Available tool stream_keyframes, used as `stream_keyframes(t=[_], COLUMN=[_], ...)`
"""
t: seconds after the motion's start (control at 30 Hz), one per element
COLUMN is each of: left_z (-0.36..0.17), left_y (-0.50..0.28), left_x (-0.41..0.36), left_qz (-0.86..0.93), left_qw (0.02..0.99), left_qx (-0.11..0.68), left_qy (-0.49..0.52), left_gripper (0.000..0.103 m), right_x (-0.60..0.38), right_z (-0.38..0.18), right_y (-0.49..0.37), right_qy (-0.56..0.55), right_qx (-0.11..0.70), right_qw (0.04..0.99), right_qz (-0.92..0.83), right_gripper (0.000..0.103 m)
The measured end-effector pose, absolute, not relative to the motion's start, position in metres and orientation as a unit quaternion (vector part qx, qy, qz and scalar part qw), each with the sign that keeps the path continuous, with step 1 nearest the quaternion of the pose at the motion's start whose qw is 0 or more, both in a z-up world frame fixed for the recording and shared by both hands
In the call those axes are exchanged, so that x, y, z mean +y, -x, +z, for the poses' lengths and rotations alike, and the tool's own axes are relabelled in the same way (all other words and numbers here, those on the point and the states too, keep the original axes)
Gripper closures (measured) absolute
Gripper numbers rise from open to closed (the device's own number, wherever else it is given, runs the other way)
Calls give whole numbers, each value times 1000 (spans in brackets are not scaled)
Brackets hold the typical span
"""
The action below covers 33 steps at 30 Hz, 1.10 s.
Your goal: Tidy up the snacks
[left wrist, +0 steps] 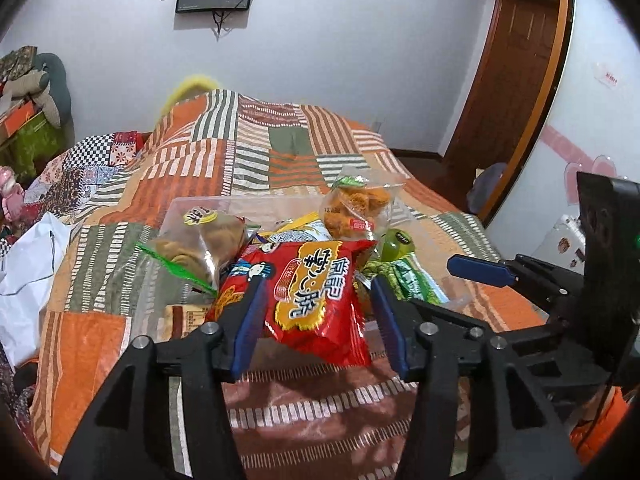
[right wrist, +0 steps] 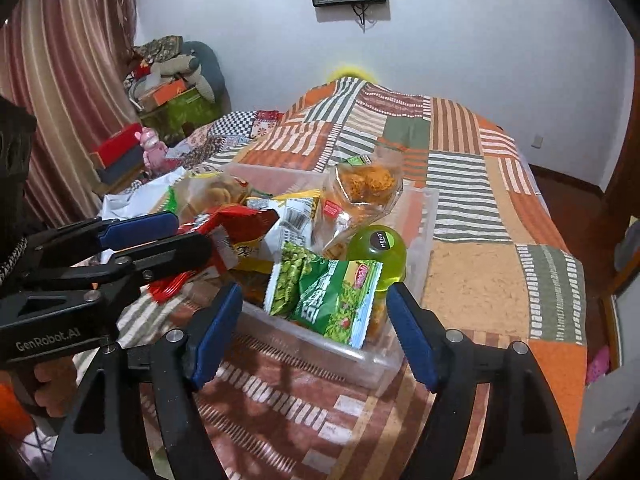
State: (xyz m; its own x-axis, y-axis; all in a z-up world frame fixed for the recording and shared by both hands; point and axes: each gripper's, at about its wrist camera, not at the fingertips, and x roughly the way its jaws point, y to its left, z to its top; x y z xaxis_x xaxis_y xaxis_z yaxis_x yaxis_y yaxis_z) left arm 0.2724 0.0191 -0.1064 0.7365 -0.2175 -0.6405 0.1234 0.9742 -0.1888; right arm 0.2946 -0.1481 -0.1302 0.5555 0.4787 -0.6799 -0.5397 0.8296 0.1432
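Note:
A clear plastic bin (right wrist: 360, 360) full of snacks sits on the bed. A red snack bag (left wrist: 308, 296) leans over its near edge, between the open fingers of my left gripper (left wrist: 318, 320); contact is unclear. My right gripper (right wrist: 316, 336) is open, just in front of a green pea-snack bag (right wrist: 328, 300) at the bin's near corner, not touching it. Behind it stands a green bottle (right wrist: 378, 252). Clear bags of fried snacks (right wrist: 366, 188) and cookies (left wrist: 200, 244) lie further back. The left gripper also shows in the right wrist view (right wrist: 180, 232).
The bed wears a striped orange and green patchwork quilt (right wrist: 472, 264). A white plastic bag (left wrist: 28, 272) lies at its left. Boxes and clothes (right wrist: 172, 92) pile by the curtain. A wooden door (left wrist: 516, 80) stands right.

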Motion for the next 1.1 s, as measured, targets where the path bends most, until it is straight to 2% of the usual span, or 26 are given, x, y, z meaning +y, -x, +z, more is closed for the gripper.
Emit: stream_keyframes(t=[0.27,0.57,0.63,0.8,1.0,1.1], left_z=[-78,-21,-9,14,22,21], left_y=[-239,-176,-159,-119,-81,-71], left_x=[29,36,34,32,32,34], left_qz=[-82,-64,-53,-45,-36,-23], left_qw=[945,968,974,983,989,991], left_qx=[313,241,219,179,142,129], left_qy=[55,25,13,8,29,37], left_gripper=[49,47,39,26,6,1], right_x=[-165,-180,-182,-185,-188,-189], right_z=[-96,-40,-30,-14,-7,-7], right_y=[-270,-220,-205,-173,-143,-128], right_qy=[8,-16,-18,-11,-25,-26], right_qx=[336,261,244,206,178,154], right_qw=[894,917,920,932,933,938], right_qz=[296,302,306,300,310,309], right_gripper=[31,31,28,23,17,4])
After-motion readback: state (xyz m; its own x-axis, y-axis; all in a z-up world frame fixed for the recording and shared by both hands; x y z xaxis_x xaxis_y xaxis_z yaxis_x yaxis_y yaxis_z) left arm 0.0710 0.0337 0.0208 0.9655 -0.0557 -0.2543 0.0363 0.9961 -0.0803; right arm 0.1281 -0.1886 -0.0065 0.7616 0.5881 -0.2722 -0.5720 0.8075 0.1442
